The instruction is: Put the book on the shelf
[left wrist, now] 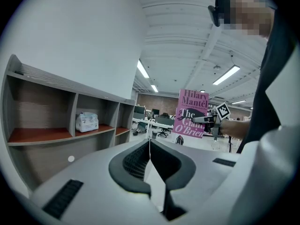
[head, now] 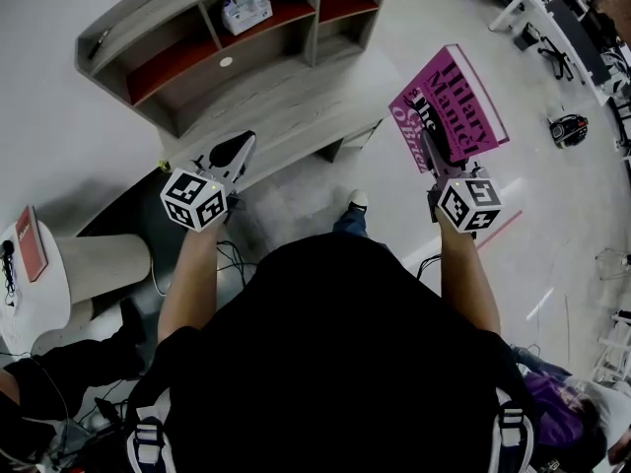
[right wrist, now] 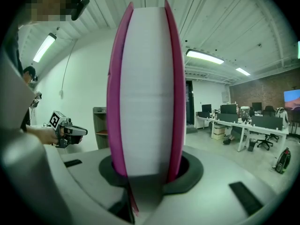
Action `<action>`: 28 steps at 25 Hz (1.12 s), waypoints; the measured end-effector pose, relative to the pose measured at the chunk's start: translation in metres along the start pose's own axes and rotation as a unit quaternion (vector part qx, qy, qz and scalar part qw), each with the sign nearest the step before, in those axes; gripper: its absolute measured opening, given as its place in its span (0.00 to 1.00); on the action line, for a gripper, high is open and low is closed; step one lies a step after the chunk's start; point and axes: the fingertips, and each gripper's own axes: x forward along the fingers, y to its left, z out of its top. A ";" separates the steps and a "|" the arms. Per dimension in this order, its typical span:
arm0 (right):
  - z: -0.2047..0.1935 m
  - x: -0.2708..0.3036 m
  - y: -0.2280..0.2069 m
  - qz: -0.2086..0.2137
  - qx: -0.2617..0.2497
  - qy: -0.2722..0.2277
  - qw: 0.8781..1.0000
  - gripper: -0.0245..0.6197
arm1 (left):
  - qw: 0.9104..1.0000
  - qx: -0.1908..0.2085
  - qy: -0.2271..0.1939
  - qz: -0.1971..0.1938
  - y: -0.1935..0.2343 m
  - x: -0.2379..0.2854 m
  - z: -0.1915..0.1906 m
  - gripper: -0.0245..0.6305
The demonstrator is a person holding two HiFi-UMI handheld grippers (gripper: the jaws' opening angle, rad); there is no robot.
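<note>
Two grippers are out in front of the person. The right gripper (head: 431, 146) has its jaws clamped on the bottom of the pink book (head: 454, 101), which stands upright between them, pages facing back. The left gripper (head: 237, 151) has its jaws pressed together, nothing in them. The shelf (head: 276, 106) stands ahead of the left jaws, well apart from the book.

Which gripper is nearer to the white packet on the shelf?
Left. The left gripper faces the shelf with the white packet; the right gripper, clamping the book, stands farther off to the side.
</note>
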 end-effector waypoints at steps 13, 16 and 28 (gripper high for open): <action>-0.005 0.003 -0.012 0.015 0.007 0.002 1.000 0.26 | 1.000 0.007 0.006 0.010 -0.009 0.008 0.007 0.07; -0.006 0.010 -0.018 0.022 0.010 0.004 1.000 0.26 | 1.000 0.006 0.009 0.013 -0.009 0.014 0.007 0.07; -0.001 0.048 -0.050 0.040 0.012 0.013 0.999 0.26 | 0.999 0.005 0.009 0.030 0.004 0.045 0.018 0.07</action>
